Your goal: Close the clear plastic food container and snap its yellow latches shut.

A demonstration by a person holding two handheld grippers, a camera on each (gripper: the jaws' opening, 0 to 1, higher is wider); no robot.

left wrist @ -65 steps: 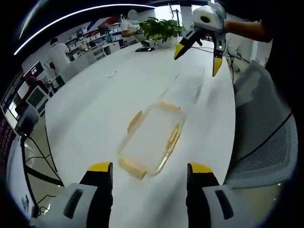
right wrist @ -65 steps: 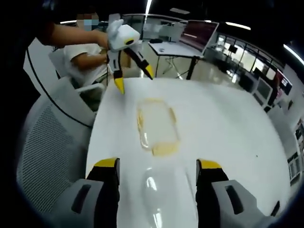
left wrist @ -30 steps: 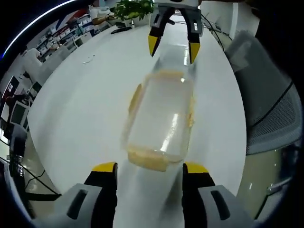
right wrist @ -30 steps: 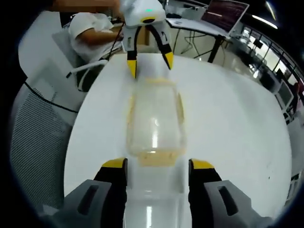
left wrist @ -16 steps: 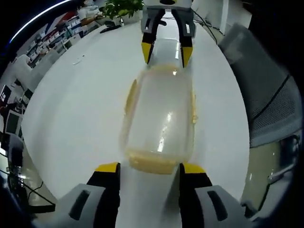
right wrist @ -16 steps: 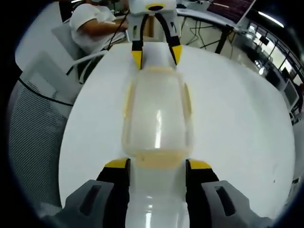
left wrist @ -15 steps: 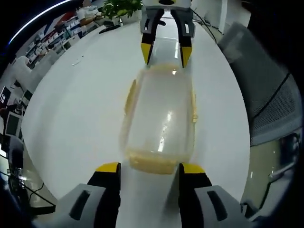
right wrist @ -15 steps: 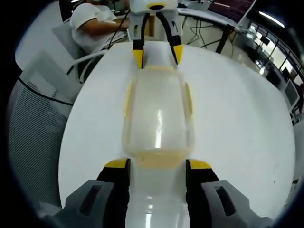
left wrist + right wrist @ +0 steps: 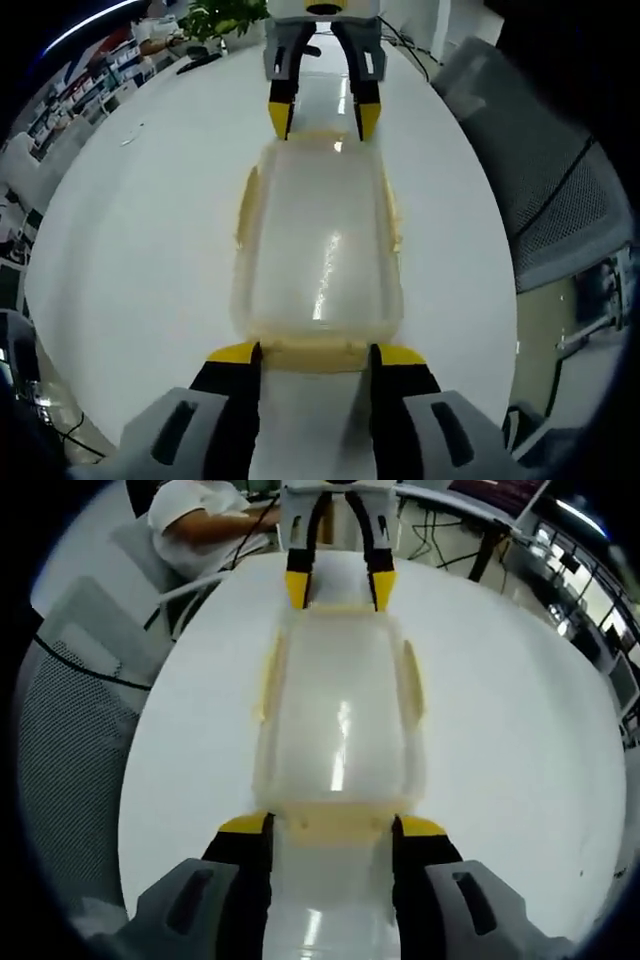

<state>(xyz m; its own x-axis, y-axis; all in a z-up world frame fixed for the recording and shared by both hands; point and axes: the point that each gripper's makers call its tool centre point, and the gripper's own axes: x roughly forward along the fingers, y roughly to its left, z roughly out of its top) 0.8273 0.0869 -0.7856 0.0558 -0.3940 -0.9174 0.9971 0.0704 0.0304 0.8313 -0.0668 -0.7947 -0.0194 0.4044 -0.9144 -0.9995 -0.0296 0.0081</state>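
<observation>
The clear rectangular plastic food container [image 9: 318,248] lies flat on the white round-edged bench [image 9: 130,240], well in from every edge, with its lid already seated on top. Its long axis runs straight from one gripper to the other, so each short end faces a pair of jaws.

In the left gripper view, the left gripper [image 9: 312,352] stands at the near short end. Its yellow-tipped jaws are apart, on either side of the yellow latch [image 9: 310,355] there, and grip nothing. At the far short end the right gripper [image 9: 322,112] faces back, its jaws likewise spread at the two corners of that end.

The right gripper view mirrors this. The right gripper [image 9: 328,826] straddles its own end latch [image 9: 335,823] with jaws apart, and the left gripper [image 9: 338,583] shows at the opposite end.

The two long sides carry yellow latches as well [image 9: 268,676] [image 9: 413,680], which seem to flare outward, probably not yet snapped. They lie to either side of the line between the grippers, reached by neither.

Each gripper is nearest to its own end latch, so the end latches look like the next to press, each from its own side.
</observation>
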